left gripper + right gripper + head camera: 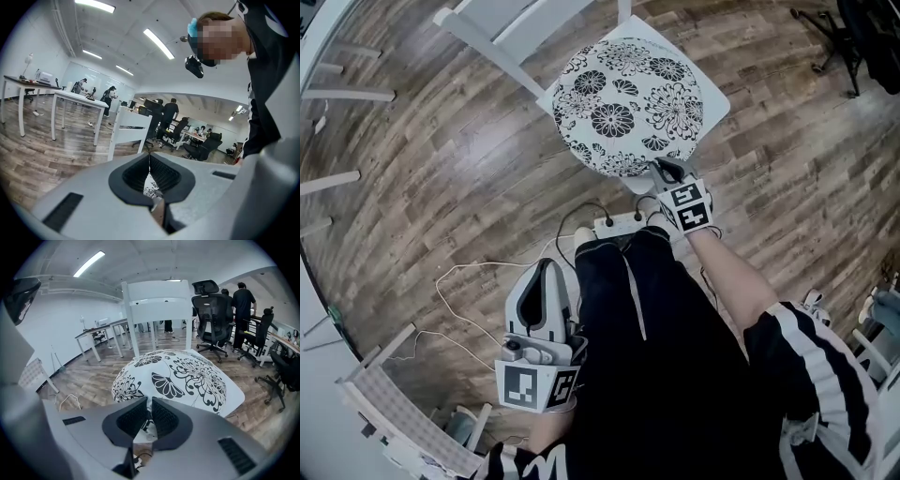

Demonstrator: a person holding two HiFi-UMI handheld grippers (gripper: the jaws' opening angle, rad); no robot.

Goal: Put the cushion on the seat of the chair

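- While the person stands just below centre in the head view, the white chair (502,33) sits at the top of the frame on the wood floor (441,169).
- Cushion (628,94): round, white with black flower print. It lies over the chair's seat, whose white corner (719,105) shows past its right rim.
- Right gripper (661,171): at the cushion's near rim, just below the frame's centre. In the right gripper view its jaws stand almost together, pinching the thin white edge of the cushion (183,376).
- Left gripper (546,265): at lower left, well apart from the chair, beside the person's dark trouser leg (647,347). In the left gripper view its jaws meet at the tips with nothing held between them.
- Floor, centre of the head view: a white power strip (617,223) lies between the person's feet and the chair, and a thin white cable (455,281) loops off to the left.
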